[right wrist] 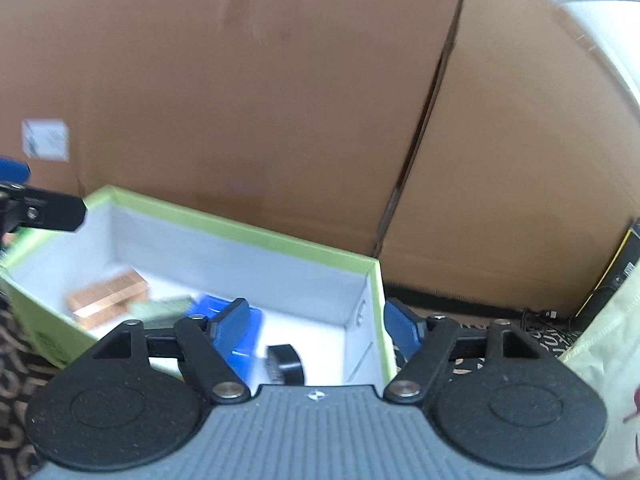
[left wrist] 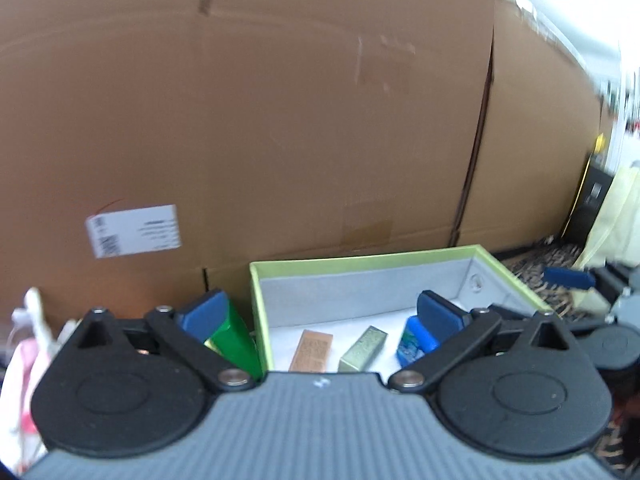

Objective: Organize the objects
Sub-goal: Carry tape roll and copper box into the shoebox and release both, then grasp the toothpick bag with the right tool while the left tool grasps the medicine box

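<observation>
In the green-rimmed box (left wrist: 360,258), near to far, lie a black roll (right wrist: 286,364), blue box (right wrist: 240,344), olive box (left wrist: 364,350) and copper box (left wrist: 312,350). A cardboard wall (left wrist: 280,120) stands behind. Left gripper (left wrist: 320,316) and right gripper (right wrist: 316,328) hover with fingers spread, holding nothing.

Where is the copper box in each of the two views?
Left wrist: the copper box lies on the floor of the green tray, low in the middle, left of the olive box.
Right wrist: the copper box is at the lower left, in the tray's left end.
Shared landmark: the white label on the cardboard behind.
</observation>
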Available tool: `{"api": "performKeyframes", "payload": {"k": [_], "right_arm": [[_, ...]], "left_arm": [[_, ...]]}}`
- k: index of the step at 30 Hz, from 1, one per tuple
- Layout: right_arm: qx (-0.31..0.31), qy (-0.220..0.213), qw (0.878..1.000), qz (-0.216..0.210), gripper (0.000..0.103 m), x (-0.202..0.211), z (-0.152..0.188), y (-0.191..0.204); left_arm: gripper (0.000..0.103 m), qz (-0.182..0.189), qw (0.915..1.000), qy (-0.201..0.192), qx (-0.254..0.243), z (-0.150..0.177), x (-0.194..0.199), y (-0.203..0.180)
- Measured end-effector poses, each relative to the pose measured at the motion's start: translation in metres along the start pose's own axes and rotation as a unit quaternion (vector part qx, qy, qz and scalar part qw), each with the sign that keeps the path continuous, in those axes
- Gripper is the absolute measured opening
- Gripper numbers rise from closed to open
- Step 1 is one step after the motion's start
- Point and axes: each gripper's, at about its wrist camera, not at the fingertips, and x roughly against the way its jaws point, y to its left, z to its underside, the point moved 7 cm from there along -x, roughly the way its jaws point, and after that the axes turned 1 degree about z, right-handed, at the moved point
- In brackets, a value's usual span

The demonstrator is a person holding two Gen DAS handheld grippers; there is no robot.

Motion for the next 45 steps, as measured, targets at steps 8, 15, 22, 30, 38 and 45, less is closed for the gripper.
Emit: {"api": "performKeyframes", "payload": {"k": [8,15,22,30,38,45], "right_arm": [[-0.066,-0.058,0.993,-0.079,0.092,0.065,0.017,0.042],[-0.090,-0.033,0.984,-0.153,0.092,0.084,0.045,0.102],[-0.086,-0.002,0.975,-0.206,0.092,0.085,0.059,0.159],[-0.090,0.011,0.973,-0.214,0.092,0.088,0.061,0.179],[-0.057,0.008,0.972,-0.227,0.081,0.070,0.043,0.203],[-0.043,0.011,0.959,-0.282,0.058,0.034,0.013,0.253]], "left_arm": [[0.103,-0.049,0.9977,-0.009,0.047,0.040,0.078,0.039],[0.103,-0.114,0.9893,0.024,0.089,0.095,0.116,0.090],[0.103,-0.191,0.9740,0.060,0.106,0.120,0.113,0.142],[0.094,-0.225,0.9687,0.101,0.031,0.114,0.063,0.158],[0.073,-0.164,0.9769,0.124,0.057,0.140,0.093,0.158],[0.073,-0.147,0.9795,0.125,0.058,0.154,0.128,0.148]]}}
